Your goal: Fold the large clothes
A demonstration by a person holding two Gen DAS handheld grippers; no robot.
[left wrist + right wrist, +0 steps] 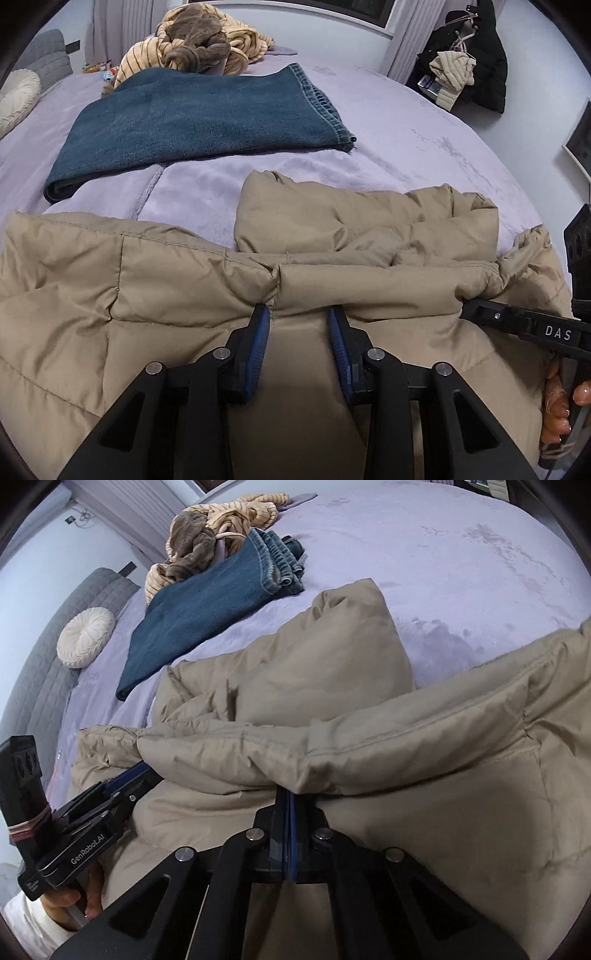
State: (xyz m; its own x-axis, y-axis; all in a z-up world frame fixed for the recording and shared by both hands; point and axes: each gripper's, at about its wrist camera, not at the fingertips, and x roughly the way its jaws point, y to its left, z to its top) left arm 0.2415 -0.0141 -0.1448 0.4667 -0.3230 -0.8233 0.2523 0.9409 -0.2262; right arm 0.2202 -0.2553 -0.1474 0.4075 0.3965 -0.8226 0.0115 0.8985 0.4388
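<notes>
A tan puffer jacket (pixel 351 229) lies across the near part of the bed, with one padded part folded up over the rest. In the left wrist view my left gripper (pixel 299 319) has its blue pads a little apart, with a thick rolled fold of the jacket pinched at their tips. My right gripper (pixel 291 794) has its pads pressed together on the same rolled edge further right; the fabric puckers around its tip (pixel 467 304). In the right wrist view the left gripper (pixel 147 771) reaches under the jacket (pixel 332 664) and its tips are hidden.
Folded blue jeans (pixel 192 114) lie further back on the lilac bed cover (pixel 406 129). Behind them is a heap of striped and brown clothes (pixel 207 40). A round white cushion (pixel 86 637) rests by the grey headboard (pixel 40 664). Dark coats (pixel 480 55) hang at the far right.
</notes>
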